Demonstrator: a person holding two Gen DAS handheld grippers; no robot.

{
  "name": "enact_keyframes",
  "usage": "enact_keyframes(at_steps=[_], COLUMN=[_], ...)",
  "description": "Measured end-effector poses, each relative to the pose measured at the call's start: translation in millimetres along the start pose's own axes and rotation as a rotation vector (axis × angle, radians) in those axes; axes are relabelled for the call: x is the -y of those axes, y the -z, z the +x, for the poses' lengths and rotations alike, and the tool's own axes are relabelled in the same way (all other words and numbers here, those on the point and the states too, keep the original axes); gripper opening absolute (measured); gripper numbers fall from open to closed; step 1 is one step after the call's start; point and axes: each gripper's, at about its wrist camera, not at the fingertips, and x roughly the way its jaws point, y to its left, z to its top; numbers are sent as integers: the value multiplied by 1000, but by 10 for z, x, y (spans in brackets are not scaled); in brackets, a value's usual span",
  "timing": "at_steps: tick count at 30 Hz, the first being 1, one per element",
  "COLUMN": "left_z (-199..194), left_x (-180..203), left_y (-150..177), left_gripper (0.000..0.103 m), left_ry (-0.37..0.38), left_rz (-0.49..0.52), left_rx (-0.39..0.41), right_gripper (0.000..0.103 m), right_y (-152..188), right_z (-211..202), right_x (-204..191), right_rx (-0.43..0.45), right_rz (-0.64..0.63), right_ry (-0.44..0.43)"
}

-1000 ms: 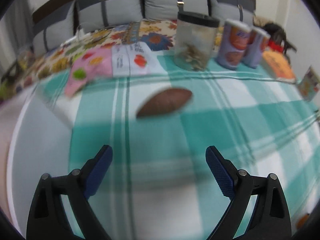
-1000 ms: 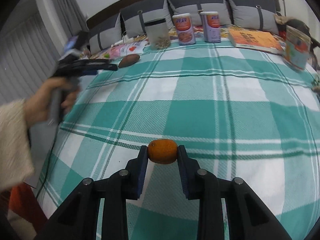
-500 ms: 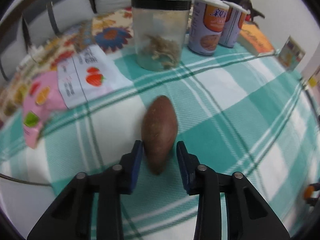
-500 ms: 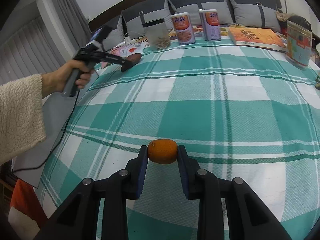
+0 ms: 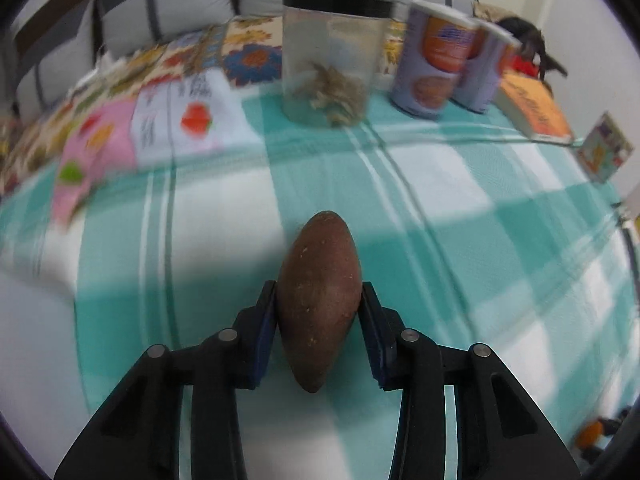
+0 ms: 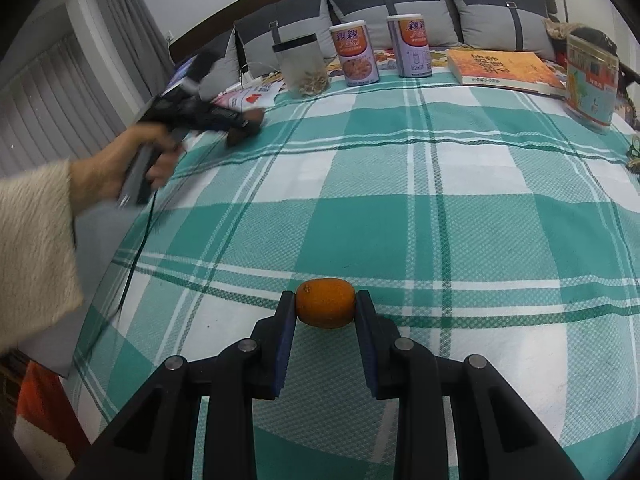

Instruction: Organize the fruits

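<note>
Two handheld tongs, each gripping a fruit over a bed with a teal checked bedspread (image 6: pixel 400 184).

The left tongs (image 5: pixel 319 316) clamp a brown, pointed fruit (image 5: pixel 320 296); the right tongs (image 6: pixel 325 312) pinch a small orange (image 6: pixel 325 308). Behind stand a clear jar (image 5: pixel 332 60), two cans (image 6: pixel 354 54), a book (image 6: pixel 500 66) and grey pillows (image 6: pixel 388 12). Only the right view shows the left hand (image 6: pixel 124 164).

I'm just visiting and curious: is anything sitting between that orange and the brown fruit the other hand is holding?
Nothing visible does. The right gripper holds the orange and the left gripper holds the brown fruit. Between them lies only bare checked cloth; the jar and cans stand farther back.
</note>
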Motion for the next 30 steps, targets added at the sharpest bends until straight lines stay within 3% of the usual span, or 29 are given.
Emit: enact_keyframes(at_steps=[7, 11, 14, 16, 17, 19, 22, 25, 30], left_z=[-937, -1115, -1188, -1188, -1192, -1185, -1141, -1091, -1084], left_x=[622, 774, 779, 777, 773, 788, 768, 829, 828], left_y=[1618, 2282, 2457, 2488, 2505, 2519, 2588, 2610, 2656], left_gripper=[40, 40, 41, 48, 55, 90, 91, 96, 99], left_ry=[105, 64, 43, 33, 44, 18, -44, -109, -132], left_rz=[-50, -79, -89, -104, -113, -105, -102, -54, -62], left_rx=[-45, -26, 33, 49, 59, 61, 82, 99, 130], right_gripper=[30, 30, 31, 33, 35, 56, 85, 86, 97], right_y=[28, 162, 301, 359, 376, 407, 502, 667, 803], right_z=[-117, -129, -96, -79, -78, -111, -183, -251, -269], right_x=[-9, -121, -233, -280, -276, -286, -352, -411, -446], right_rx=[20, 6, -15, -19, -24, -28, -47, -49, -58], right_rz=[13, -11, -55, -71, -65, -50, -53, -77, -112], right_ry=[-10, 25, 68, 96, 99, 106, 169, 250, 301])
